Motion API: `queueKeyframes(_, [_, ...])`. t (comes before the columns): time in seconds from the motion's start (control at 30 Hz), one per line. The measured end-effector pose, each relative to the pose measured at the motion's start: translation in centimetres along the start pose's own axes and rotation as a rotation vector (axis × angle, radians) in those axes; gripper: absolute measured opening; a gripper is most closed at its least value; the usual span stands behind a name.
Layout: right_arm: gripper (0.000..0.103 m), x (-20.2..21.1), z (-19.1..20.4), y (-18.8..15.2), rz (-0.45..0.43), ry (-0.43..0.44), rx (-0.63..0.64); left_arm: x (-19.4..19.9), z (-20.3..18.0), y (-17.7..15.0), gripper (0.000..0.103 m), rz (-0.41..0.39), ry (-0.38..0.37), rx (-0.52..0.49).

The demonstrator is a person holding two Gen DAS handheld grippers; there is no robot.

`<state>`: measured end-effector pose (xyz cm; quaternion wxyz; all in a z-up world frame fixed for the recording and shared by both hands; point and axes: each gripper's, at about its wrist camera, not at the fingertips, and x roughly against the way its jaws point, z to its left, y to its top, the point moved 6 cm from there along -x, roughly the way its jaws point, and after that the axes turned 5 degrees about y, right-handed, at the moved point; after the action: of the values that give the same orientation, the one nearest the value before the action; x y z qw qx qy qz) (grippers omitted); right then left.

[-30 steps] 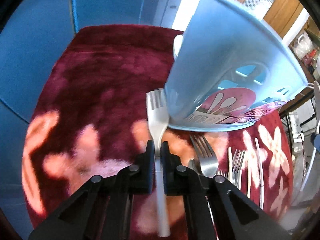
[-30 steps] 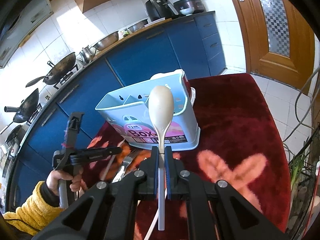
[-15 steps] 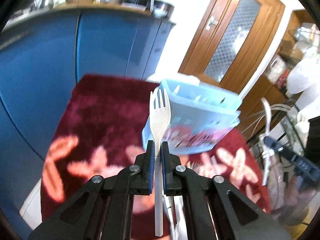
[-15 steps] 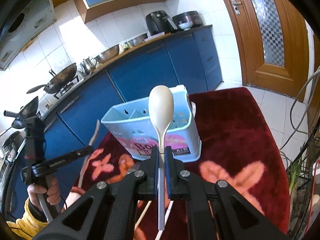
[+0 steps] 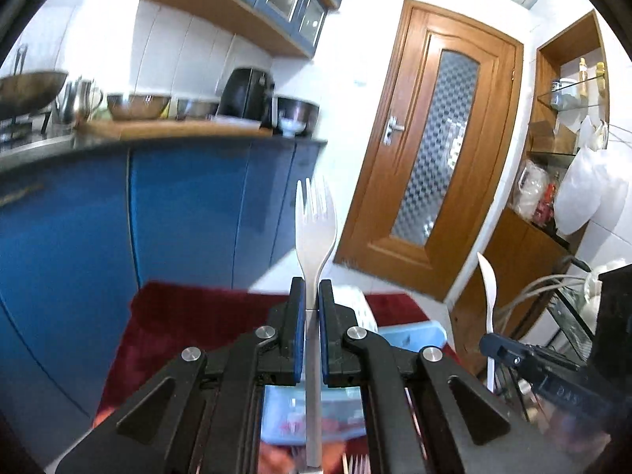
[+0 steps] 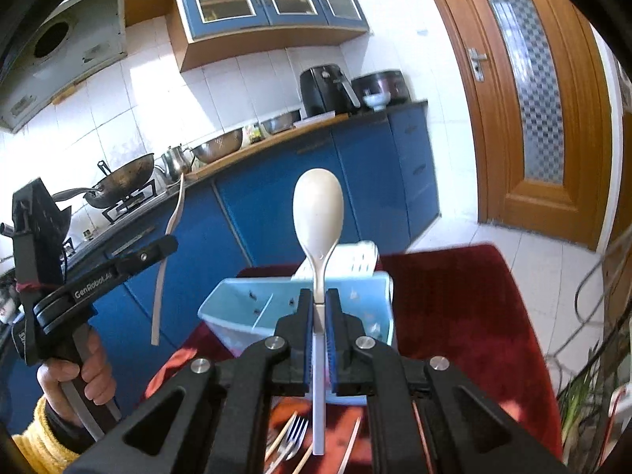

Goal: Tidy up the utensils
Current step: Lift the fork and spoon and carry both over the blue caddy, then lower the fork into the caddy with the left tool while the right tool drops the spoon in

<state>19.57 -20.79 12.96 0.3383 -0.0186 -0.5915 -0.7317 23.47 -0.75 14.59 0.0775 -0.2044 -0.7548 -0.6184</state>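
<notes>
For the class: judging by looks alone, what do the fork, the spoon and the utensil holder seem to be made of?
Fork: probably plastic, matte off-white, with no metallic glint.
Spoon: likely plastic too, smooth cream with a soft sheen.
Utensil holder: light blue moulded plastic, thin-walled, with vent holes and dividers.
All of this is judged by look only.
</notes>
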Motion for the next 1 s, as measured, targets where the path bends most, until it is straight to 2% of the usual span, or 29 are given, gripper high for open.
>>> queueKeyframes(0.2, [0.007,-2.2,-0.3,1.7,-0.081,-0.025,0.062,-3.9,-1.0,0.9,0.004,-0.068,0.019,-0.006])
queueKeyframes(0.4, [0.007,-4.5,-1.4,1.8,-0.157,-0.074,0.129,-6.0,-1.0,-0.3,0.004,-0.12,0.033,-0.02])
queueKeyframes(0.7, [0.007,-6.4,-2.7,-0.3,-0.143,-0.073,0.124,-7.9,-0.2,-4.5,0.004,-0.106,0.068,-0.053])
queueKeyframes(1.0, [0.008,-6.3,-2.6,-1.5,-0.137,-0.076,0.137,-7.8,-0.4,-6.6,0.004,-0.102,0.079,-0.094])
